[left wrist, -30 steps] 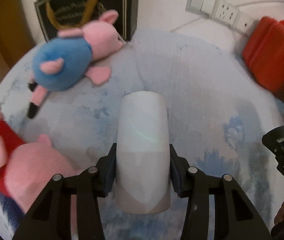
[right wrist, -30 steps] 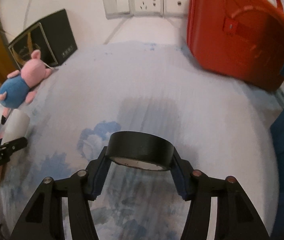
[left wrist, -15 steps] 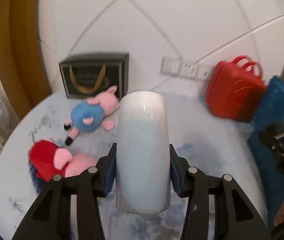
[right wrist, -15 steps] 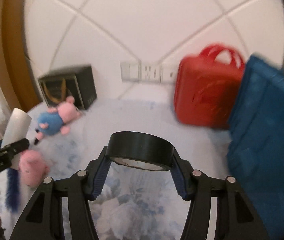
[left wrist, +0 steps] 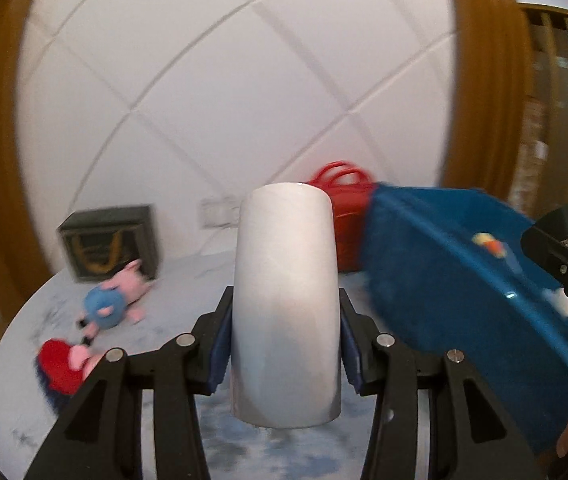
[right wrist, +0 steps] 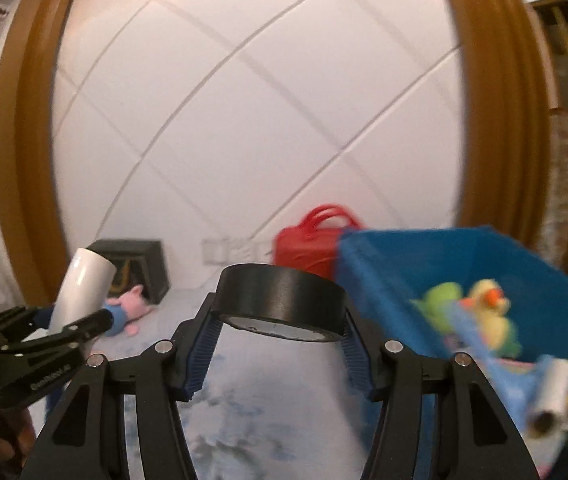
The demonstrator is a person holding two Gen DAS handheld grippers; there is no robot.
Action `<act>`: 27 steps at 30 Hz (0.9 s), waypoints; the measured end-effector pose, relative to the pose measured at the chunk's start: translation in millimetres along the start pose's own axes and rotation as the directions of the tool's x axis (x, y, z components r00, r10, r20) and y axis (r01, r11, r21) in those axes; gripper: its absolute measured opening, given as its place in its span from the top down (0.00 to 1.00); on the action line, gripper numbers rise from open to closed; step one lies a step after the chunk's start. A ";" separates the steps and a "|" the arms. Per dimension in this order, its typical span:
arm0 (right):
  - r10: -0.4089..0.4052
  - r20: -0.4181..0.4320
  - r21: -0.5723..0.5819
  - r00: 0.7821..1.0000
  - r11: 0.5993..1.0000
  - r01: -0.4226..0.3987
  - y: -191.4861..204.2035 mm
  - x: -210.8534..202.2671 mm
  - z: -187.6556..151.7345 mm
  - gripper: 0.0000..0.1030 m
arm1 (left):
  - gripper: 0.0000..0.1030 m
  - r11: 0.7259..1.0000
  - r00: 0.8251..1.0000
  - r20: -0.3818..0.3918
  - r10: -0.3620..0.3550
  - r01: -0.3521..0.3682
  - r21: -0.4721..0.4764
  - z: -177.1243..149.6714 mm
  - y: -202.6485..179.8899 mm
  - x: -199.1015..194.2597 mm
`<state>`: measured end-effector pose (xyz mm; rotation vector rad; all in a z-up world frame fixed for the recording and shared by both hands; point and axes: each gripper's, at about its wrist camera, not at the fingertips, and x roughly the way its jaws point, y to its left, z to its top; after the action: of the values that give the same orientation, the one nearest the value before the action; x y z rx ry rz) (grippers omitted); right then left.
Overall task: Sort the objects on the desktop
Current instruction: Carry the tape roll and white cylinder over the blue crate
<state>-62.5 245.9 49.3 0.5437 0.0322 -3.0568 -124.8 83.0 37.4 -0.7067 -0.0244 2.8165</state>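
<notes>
Both of your grippers have risen well off the table since a second ago: then the cameras looked almost straight down on the blue-and-white tabletop, now the white panelled wall fills the upper half of each view and the table lies low in the picture.

Your left gripper (left wrist: 285, 354) is clenched on the white cylinder (left wrist: 285, 300), which stands upright between the blue pads, held clear above the table (left wrist: 20, 392). Your right gripper (right wrist: 280, 344) is clamped on the black tape roll (right wrist: 280, 300), which lies flat between its pads, open side down.

From the left wrist view, the blue storage bin (left wrist: 443, 280) sits at about three o'clock, just beside the cylinder, with your right gripper's body at its far edge. A red bag (left wrist: 339, 216) stands behind the bin at one o'clock. At nine o'clock a pig plush in blue (left wrist: 112, 296) lies on the table, and at eight o'clock a second plush in red (left wrist: 64, 364). A dark framed box (left wrist: 108, 244) leans on the wall at ten o'clock.

From the right wrist view, the bin's rim (right wrist: 423, 236) is at three o'clock, holding a yellow duck toy (right wrist: 487, 308) and a green toy (right wrist: 439, 300).
</notes>
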 end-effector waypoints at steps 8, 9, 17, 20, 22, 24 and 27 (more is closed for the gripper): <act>-0.221 0.055 0.072 0.974 0.974 0.217 -91.3 -89.3 -2.1 0.45 | 0.56 0.972 0.977 0.019 -0.211 0.208 0.113 12.4 -126.8 -11.4; -0.252 0.053 0.080 0.966 0.966 0.247 -104.5 -98.3 -3.8 0.45 | 0.56 0.965 0.972 0.016 -0.236 0.233 0.125 13.7 -143.2 -13.9; -0.403 -0.005 0.119 0.915 0.908 0.401 -196.3 -134.5 -26.7 0.45 | 0.56 0.904 0.931 -0.016 -0.364 0.358 0.234 10.7 -267.1 -20.1; -0.425 -0.042 0.125 0.904 0.896 0.426 -228.8 -134.3 -35.1 0.45 | 0.56 0.884 0.923 -0.053 -0.381 0.380 0.272 2.8 -299.9 -15.0; -0.426 -0.064 0.128 0.902 0.893 0.431 -241.6 -133.6 -40.9 0.45 | 0.56 0.873 0.919 -0.080 -0.385 0.391 0.292 -2.8 -314.5 -11.3; -0.424 -0.079 0.122 0.902 0.894 0.431 -251.9 -129.9 -45.3 0.45 | 0.56 0.867 0.918 -0.095 -0.385 0.395 0.304 -8.6 -326.8 -11.5; -0.421 -0.092 0.106 0.902 0.897 0.429 -262.2 -124.7 -48.5 0.45 | 0.56 0.860 0.920 -0.111 -0.377 0.392 0.325 -13.7 -344.9 -9.0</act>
<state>60.8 513.3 50.4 0.7367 -0.0434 -3.4839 -33.4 415.5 54.8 -0.6003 0.2933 2.3361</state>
